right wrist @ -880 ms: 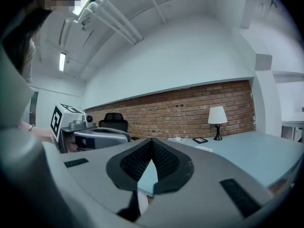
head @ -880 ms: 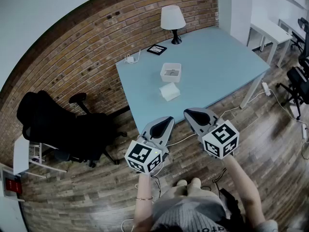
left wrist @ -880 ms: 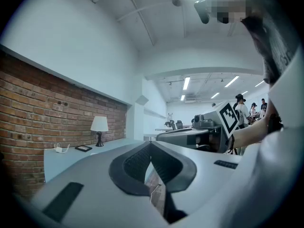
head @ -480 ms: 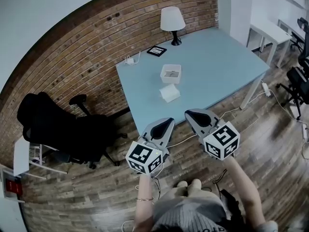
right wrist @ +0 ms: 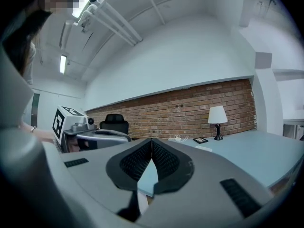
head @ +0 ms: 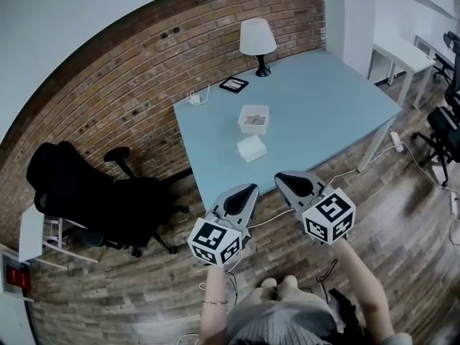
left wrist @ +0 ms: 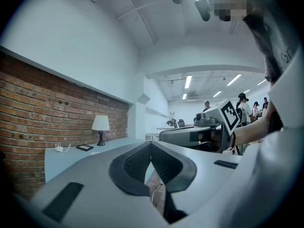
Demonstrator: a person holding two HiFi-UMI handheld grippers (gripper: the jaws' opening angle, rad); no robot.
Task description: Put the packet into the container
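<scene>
A white packet (head: 251,148) lies flat on the light blue table (head: 323,99), just in front of a small white square container (head: 254,118). Both grippers hang in the air short of the table's near edge, held side by side. My left gripper (head: 248,190) is shut with nothing between its jaws; its tips meet in its own view (left wrist: 150,143). My right gripper (head: 282,176) is shut and empty too, tips touching (right wrist: 152,140). In the right gripper view the packet (right wrist: 203,148) shows as a thin white sliver on the table.
A white lamp (head: 256,41) stands at the table's far edge, with a black tablet (head: 233,85) and a white charger (head: 194,97) beside it. A black office chair (head: 86,192) stands on the wood floor to the left. White cables trail under the table.
Both grippers have drifted slightly down in the head view, away from the table edge. The packet and container have not moved on the table.
</scene>
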